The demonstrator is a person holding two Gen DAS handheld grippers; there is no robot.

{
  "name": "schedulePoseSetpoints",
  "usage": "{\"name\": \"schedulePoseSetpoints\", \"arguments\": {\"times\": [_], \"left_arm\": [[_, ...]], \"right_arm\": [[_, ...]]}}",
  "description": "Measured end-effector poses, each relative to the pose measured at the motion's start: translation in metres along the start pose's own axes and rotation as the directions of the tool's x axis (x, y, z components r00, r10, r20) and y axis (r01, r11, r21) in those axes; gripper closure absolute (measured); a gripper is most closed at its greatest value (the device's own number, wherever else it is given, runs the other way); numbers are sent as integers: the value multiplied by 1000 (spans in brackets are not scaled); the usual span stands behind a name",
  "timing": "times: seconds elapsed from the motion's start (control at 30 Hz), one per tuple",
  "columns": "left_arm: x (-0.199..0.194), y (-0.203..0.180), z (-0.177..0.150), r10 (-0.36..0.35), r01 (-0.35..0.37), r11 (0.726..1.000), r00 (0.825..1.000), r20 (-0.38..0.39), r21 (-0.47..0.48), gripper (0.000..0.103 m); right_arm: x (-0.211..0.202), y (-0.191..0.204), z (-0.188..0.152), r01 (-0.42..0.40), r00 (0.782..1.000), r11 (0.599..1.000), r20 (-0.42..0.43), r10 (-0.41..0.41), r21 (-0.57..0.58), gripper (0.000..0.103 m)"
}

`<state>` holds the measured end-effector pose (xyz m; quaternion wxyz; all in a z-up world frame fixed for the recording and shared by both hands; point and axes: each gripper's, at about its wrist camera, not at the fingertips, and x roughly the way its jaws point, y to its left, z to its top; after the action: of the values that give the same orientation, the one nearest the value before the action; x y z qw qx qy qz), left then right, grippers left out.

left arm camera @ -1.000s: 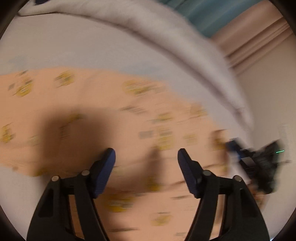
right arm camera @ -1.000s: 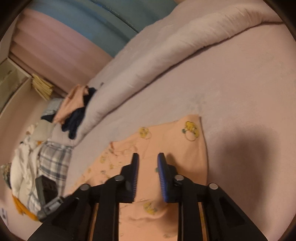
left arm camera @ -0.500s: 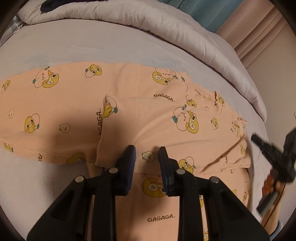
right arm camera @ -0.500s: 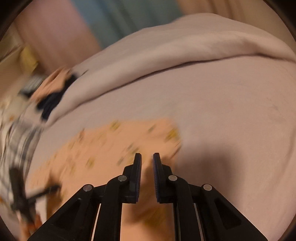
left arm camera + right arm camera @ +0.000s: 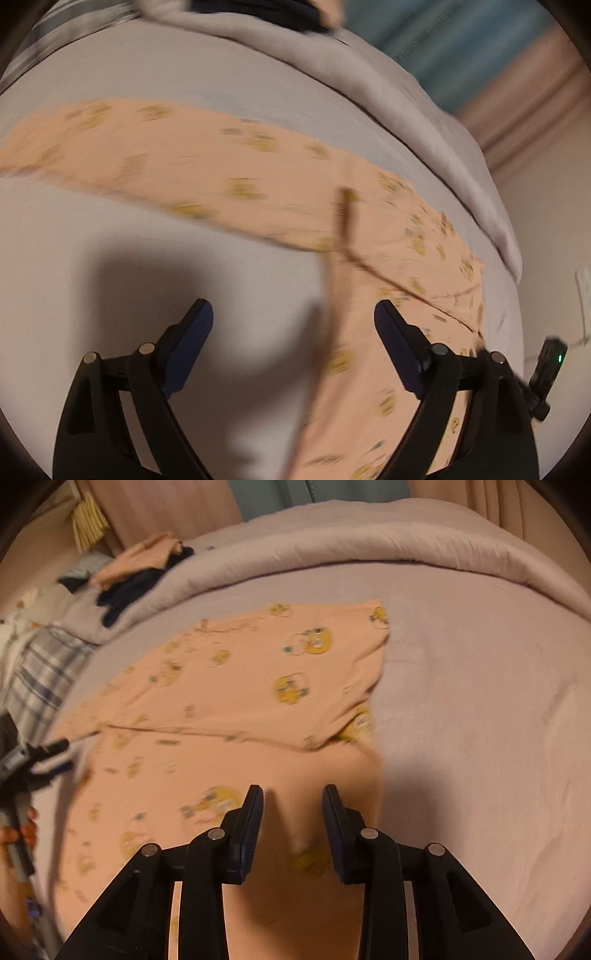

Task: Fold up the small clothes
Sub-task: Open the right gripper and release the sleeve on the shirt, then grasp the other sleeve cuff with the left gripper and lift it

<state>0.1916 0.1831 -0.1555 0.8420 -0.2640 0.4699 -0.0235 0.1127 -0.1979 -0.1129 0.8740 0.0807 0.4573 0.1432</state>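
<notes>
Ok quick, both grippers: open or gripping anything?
Left gripper: open wide, just opened, holding nothing.
Right gripper: partly open, just opened, over the peach garment, not gripping it.

Both grippers pitched down, jaws apart, nothing pinched.

My left gripper point(image 5: 293, 332) has just been opening; its jaws now stand wide and nothing sits between the blue pads point(image 5: 192, 332). My right gripper point(image 5: 292, 812) has also just been opening, to a narrow gap only; its pads point(image 5: 253, 823) press on nothing that I can see. Left view is motion-blurred. In the right view the left gripper point(image 5: 44, 755) shows at the left edge, dark and blurred, with my hand point(image 5: 16, 834) wrapped round its handle. In the left view a dark part of the right gripper point(image 5: 546, 373) with a green light shows at the right edge.
</notes>
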Motion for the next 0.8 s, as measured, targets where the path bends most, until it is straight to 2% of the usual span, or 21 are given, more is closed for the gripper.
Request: {"name": "schedulePoseSetpoints", "arguments": {"times": [0.1,0.2,0.4,0.63,0.8], "left_arm": [[-24,46,-2,5,0,992,999,36,-124,14],[-41,86,-2,-38,57,965,996,81,-256,14],[-45,120,18,-71,119,916,988,136,-382,12],[-25,139,77,-47,132,861,982,181,-491,8],[-25,166,107,-3,154,797,968,252,-584,8]], "right_arm": [[-9,1,-7,-92,996,995,21,91,49,67],[-11,15,-11,-150,988,987,38,148,51,67],[3,40,-9,-213,977,976,19,212,42,66],[5,48,-14,-202,979,979,1,202,1,66],[6,48,-15,-170,985,985,9,170,-25,66]]}}
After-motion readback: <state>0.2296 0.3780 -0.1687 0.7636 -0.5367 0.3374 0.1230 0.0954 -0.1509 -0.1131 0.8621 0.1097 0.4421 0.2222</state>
